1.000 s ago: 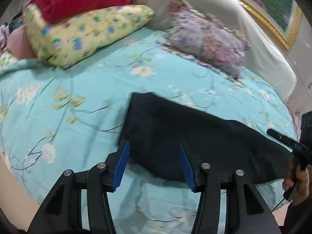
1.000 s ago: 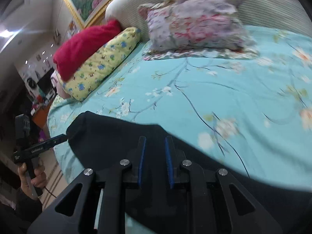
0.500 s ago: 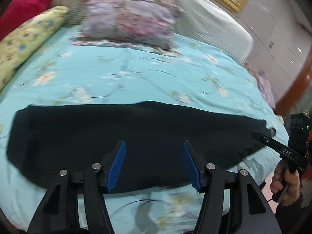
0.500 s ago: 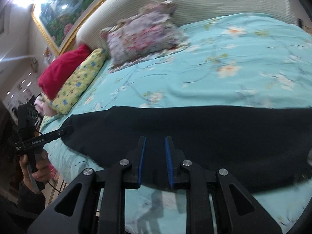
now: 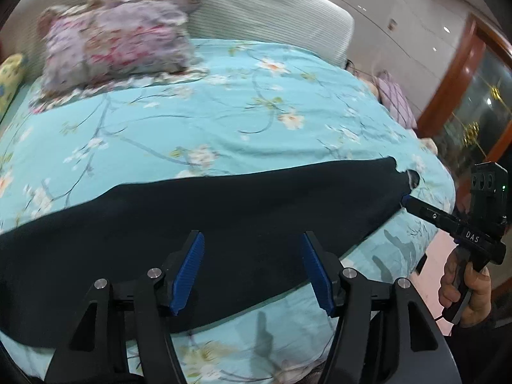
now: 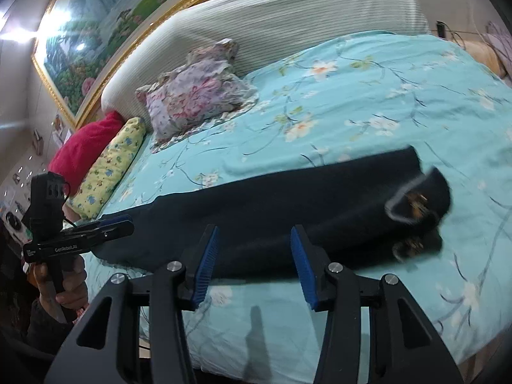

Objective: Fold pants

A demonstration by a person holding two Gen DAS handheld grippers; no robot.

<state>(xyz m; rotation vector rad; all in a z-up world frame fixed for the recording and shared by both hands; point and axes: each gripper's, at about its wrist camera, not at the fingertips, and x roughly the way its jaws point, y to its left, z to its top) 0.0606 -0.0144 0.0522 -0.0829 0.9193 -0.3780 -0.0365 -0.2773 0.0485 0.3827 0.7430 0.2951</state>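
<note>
Black pants lie stretched lengthwise along the near edge of the bed, laid flat for folding, while my left gripper and right gripper hover over them, both spread wide and empty.

soft indoor light, fairly even; a hot glare patch sits on the framed painting at ten o'clock of the right wrist view. motion blur smears the floral pillow (left wrist view). fisheye bending darkens every rim. faint shadows streak the bedspread at six o'clock.
</note>
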